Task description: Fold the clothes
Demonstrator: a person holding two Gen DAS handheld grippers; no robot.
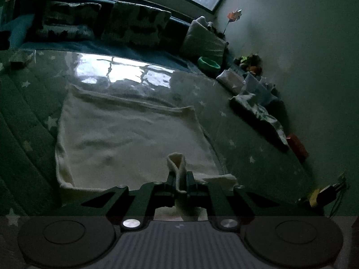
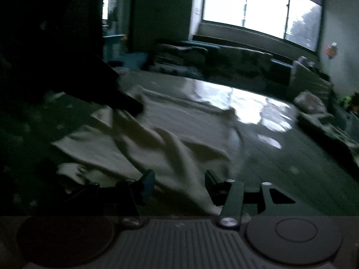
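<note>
A cream cloth (image 1: 125, 139) lies spread on a green star-patterned mat (image 1: 246, 148). My left gripper (image 1: 180, 179) is shut on a pinched fold of the cloth's near edge, and the fold sticks up between the fingers. In the right wrist view the same cloth (image 2: 157, 139) lies rumpled. My right gripper (image 2: 179, 183) is open, with its fingers on either side of the cloth's near edge. The dark shape of my left gripper (image 2: 125, 103) holds the cloth's far left part. The room is dim and the right view is blurred.
Patterned cushions (image 1: 134, 24) and a pale pillow (image 1: 202, 42) line the far side under a window (image 2: 258, 11). A green bowl (image 1: 208, 63), toys, folded cloths (image 1: 258, 109) and a red object (image 1: 296, 145) lie along the right wall. A glossy sheet (image 1: 116, 71) reflects the window.
</note>
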